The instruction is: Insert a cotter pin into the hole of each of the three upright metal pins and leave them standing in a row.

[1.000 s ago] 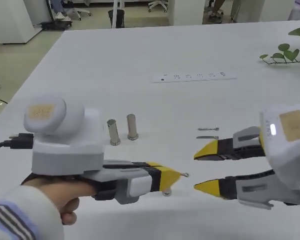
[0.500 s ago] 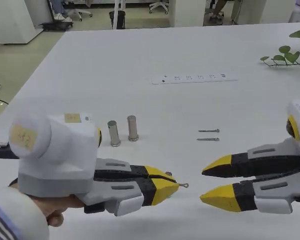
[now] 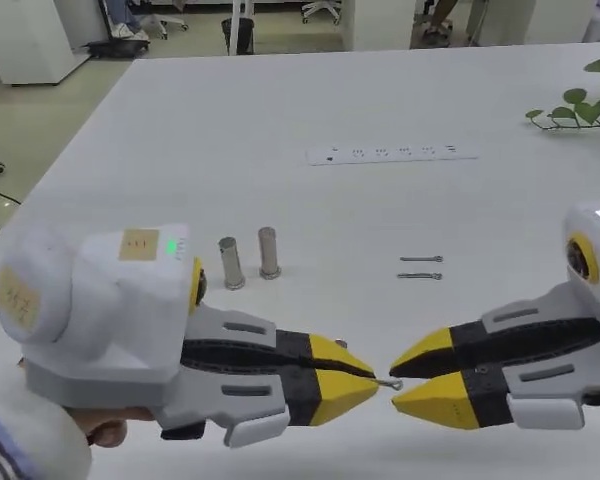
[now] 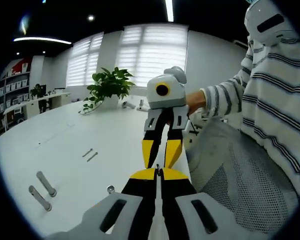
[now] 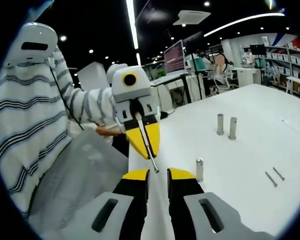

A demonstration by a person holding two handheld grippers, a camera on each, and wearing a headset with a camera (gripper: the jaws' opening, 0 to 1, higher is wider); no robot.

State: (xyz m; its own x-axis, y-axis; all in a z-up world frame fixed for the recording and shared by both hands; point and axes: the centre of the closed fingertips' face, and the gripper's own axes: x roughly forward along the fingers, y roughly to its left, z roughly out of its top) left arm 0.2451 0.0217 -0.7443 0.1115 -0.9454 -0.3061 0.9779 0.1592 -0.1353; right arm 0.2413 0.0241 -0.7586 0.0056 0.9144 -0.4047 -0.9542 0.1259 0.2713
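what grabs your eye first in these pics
Two yellow-tipped claws meet tip to tip over the white table: the left claw is shut on a cotter pin whose end pokes between the open jaws of the right claw. Behind them two metal pins stand side by side, two spare cotter pins lying to their right.

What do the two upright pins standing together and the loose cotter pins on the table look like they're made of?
Upright pins: probably steel, dull grey with a soft sheen running down their sides, so a brushed or unpolished finish.
Loose cotter pins: thin, bright silvery metal, perhaps plated steel wire; too small to be sure.
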